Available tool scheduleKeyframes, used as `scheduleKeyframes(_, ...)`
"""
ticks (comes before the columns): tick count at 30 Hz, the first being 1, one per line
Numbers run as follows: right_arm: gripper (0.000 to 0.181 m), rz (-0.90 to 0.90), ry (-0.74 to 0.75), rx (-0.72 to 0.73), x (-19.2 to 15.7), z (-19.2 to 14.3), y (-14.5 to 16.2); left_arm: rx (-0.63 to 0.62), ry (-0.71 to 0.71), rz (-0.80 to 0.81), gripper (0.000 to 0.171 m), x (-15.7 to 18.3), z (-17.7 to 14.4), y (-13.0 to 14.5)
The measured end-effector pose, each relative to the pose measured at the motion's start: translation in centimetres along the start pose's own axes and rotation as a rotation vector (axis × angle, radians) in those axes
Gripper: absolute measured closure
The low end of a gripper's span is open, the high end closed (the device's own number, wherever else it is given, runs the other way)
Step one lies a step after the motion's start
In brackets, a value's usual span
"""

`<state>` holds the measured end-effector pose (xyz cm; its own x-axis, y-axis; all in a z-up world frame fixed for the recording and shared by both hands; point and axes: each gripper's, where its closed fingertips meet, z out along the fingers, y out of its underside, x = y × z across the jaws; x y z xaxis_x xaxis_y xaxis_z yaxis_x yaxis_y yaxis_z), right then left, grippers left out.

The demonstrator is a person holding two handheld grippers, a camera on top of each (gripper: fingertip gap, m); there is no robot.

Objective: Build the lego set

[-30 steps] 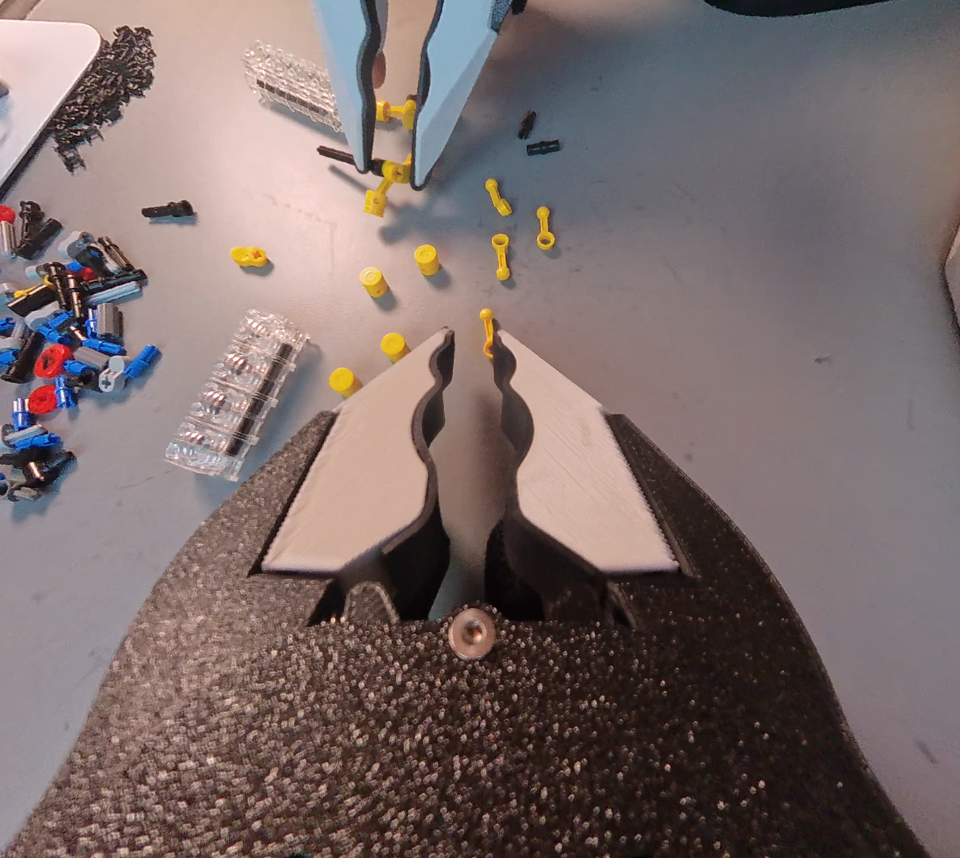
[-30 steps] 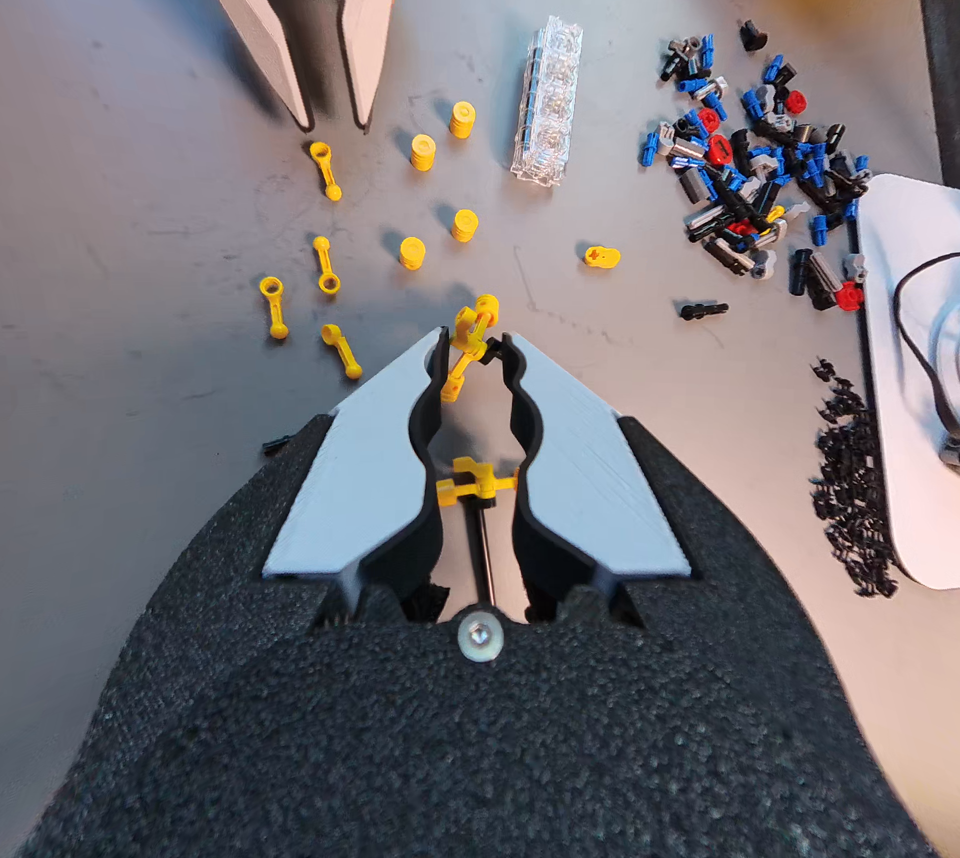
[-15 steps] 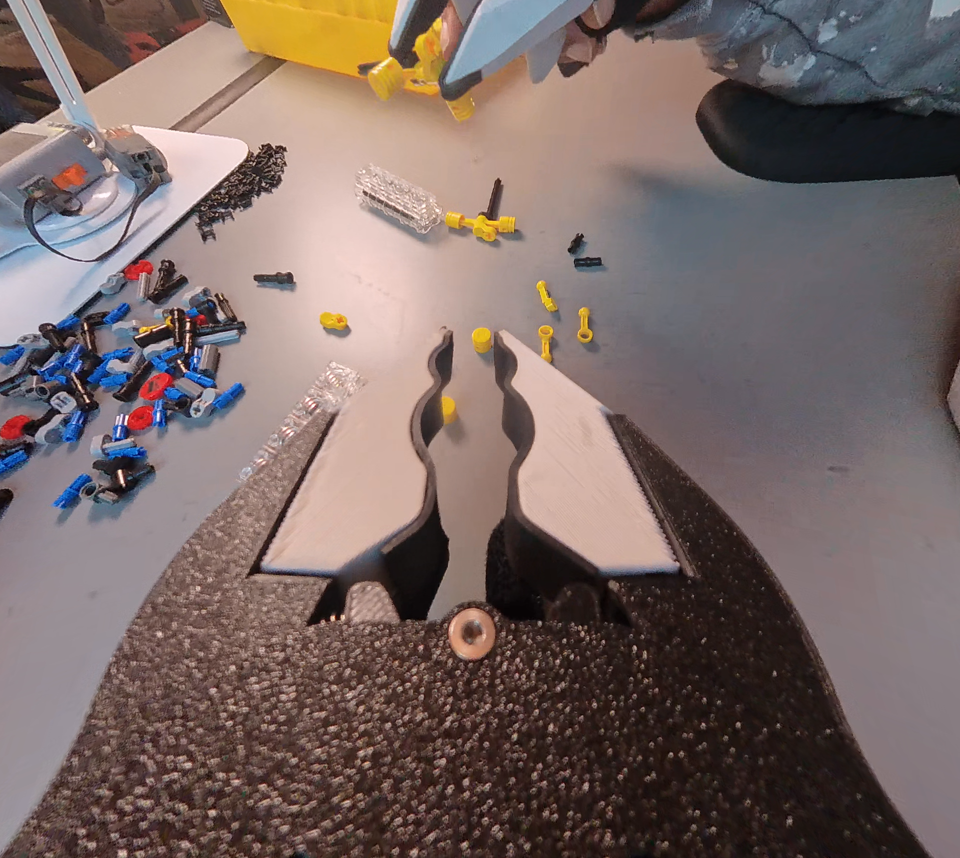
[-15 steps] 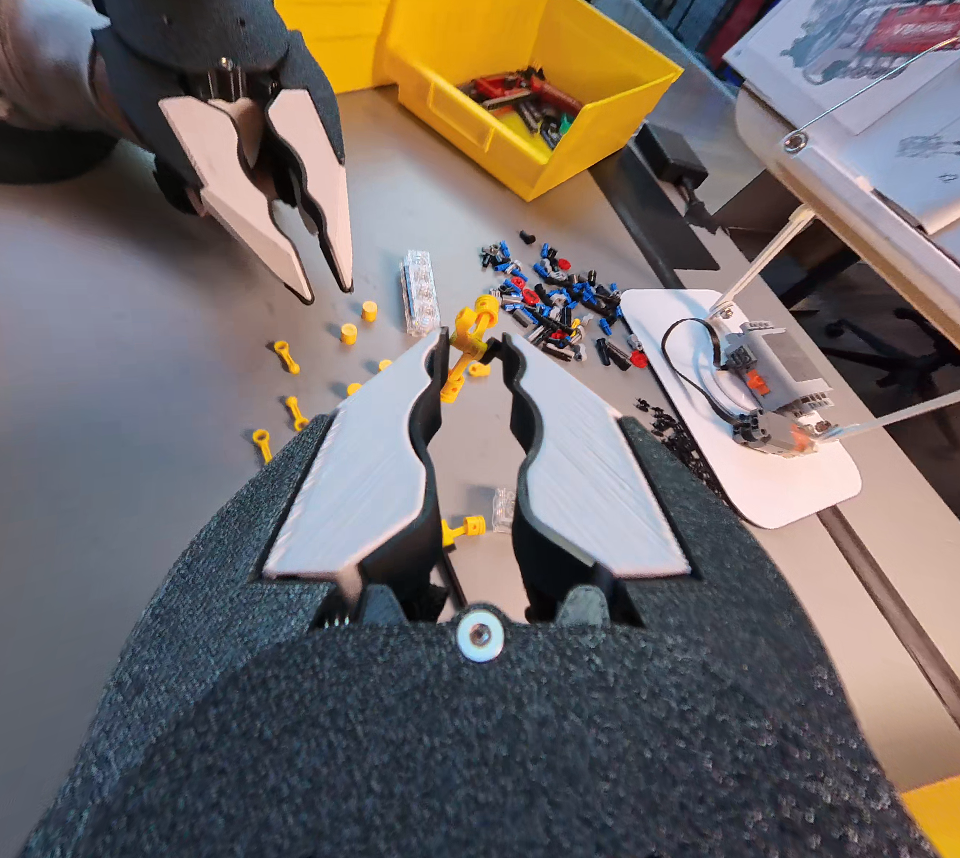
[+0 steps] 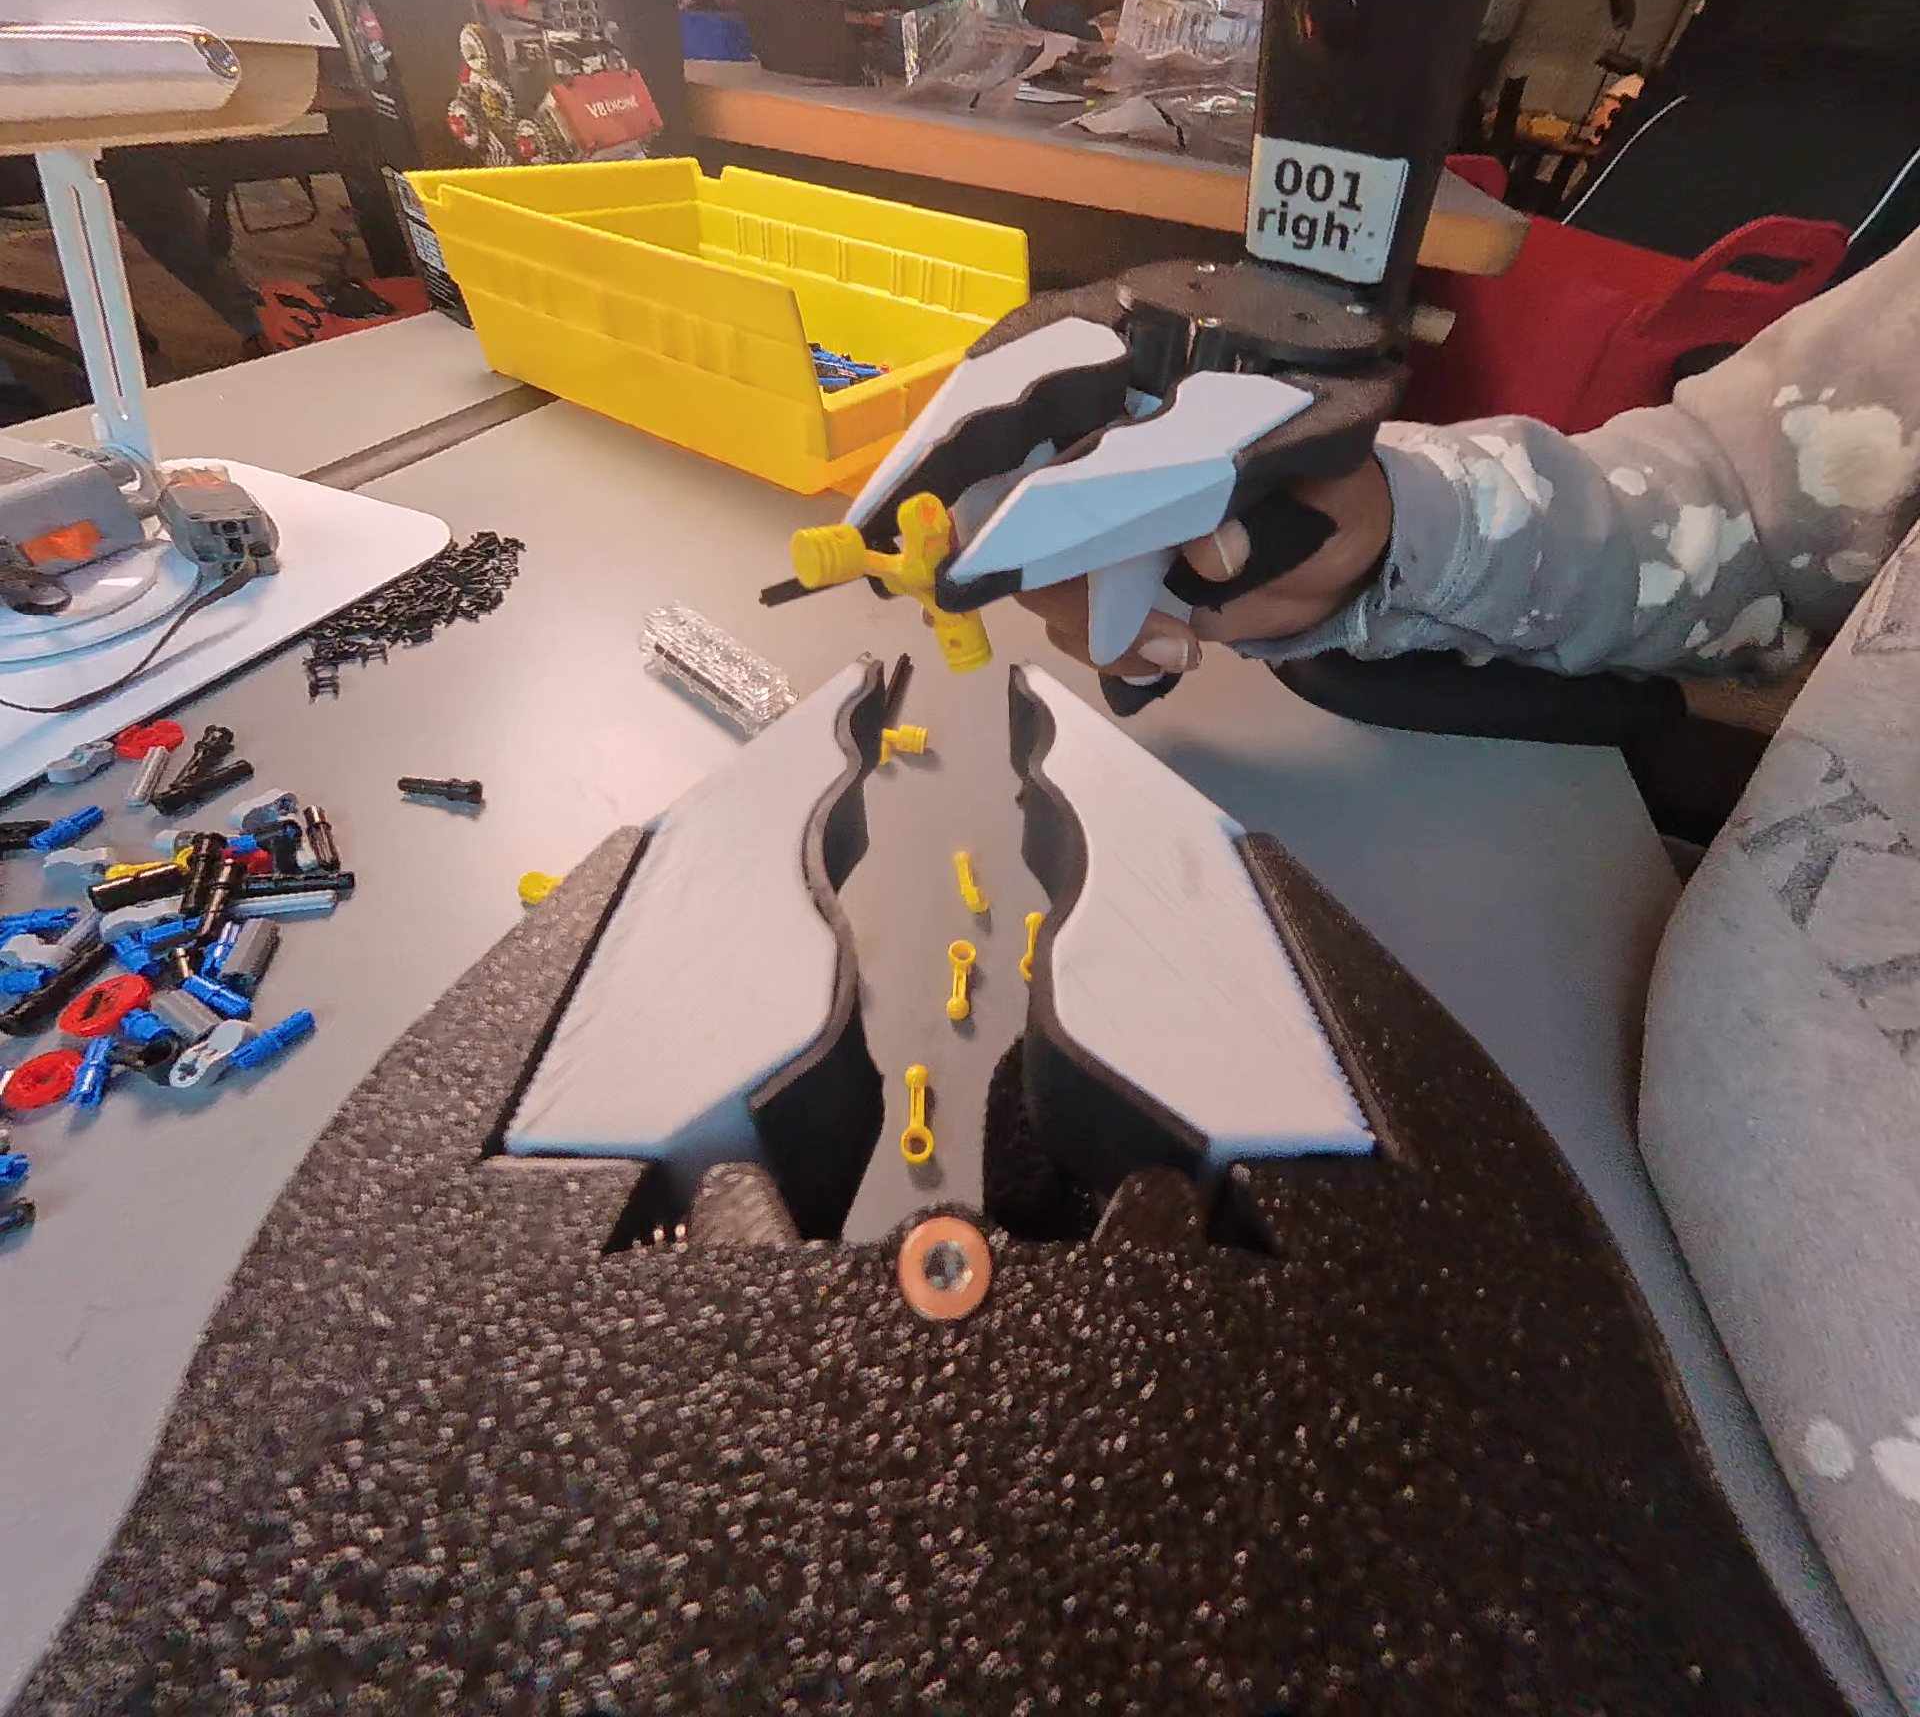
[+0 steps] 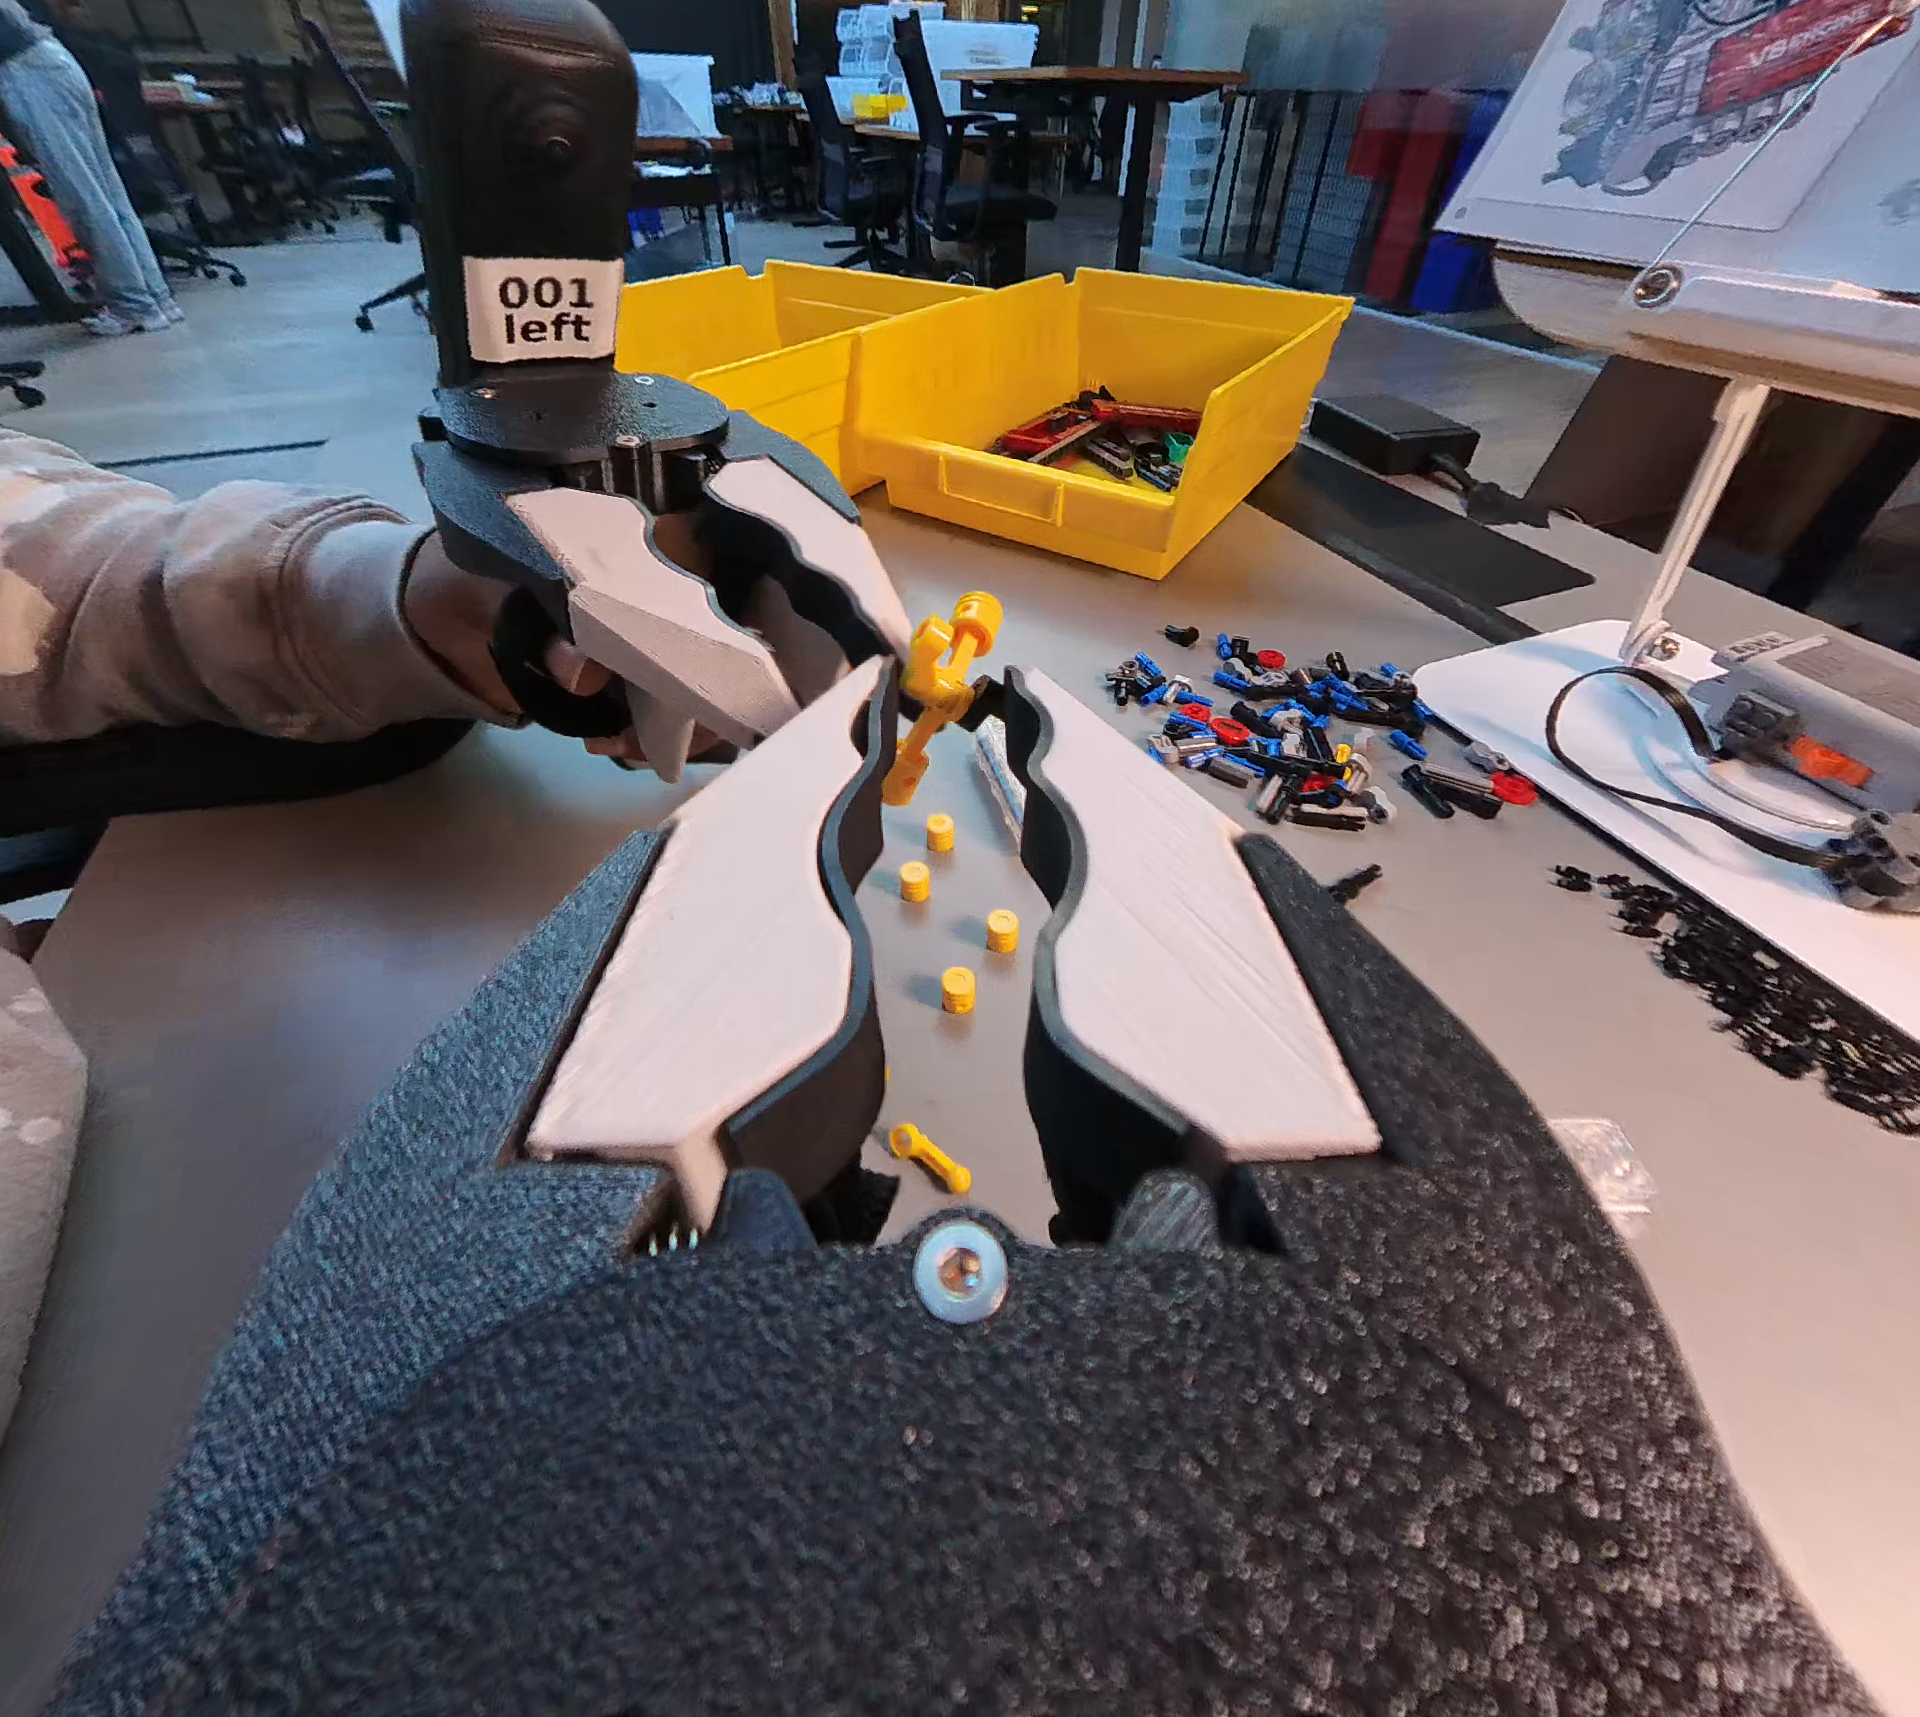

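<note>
Raised since the earlier frame, right gripper [image 6: 943, 688] grips the yellow piston assembly [image 6: 938, 685] above the grey table [image 5: 1403, 826]. Left gripper [image 5: 938, 680], at its 10 o'clock, stands narrowly parted, empty. Both carry white printed labels.

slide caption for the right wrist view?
Right gripper pinches a yellow piston assembly above the grey table, with the open left gripper close beside it.

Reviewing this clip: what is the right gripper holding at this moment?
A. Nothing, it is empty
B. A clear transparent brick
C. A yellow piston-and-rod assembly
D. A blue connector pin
C: the right gripper is shut on the yellow piston-and-rod assembly, held in the air above the table, while the left gripper is open and empty.
</note>
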<state>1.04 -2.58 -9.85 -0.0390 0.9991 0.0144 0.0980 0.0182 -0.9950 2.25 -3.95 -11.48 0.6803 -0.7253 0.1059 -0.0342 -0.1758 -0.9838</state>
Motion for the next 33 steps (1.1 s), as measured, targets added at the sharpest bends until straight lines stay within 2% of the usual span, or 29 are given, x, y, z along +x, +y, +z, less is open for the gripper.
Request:
scheduleKeyframes(3,0.161,0.003,-0.015,0.015,-0.8,0.3,-0.1,0.022,-0.005,-0.017,0.144,0.0,0.4,-0.4)
scheduleKeyframes(11,0.161,0.063,-0.037,0.035,-0.8,0.2,0.0,0.023,0.010,-0.008,0.150,0.3,0.9,-0.5)
scheduleKeyframes(25,0.162,0.223,-0.215,0.066,-1.5,-0.1,0.2,0.052,0.072,-0.070,0.155,0.5,-0.1,-0.6)
scheduleKeyframes(33,0.161,0.115,-0.255,-0.005,-2.2,-0.6,0.6,0.015,0.067,0.002,0.157,1.1,-0.3,-0.2)
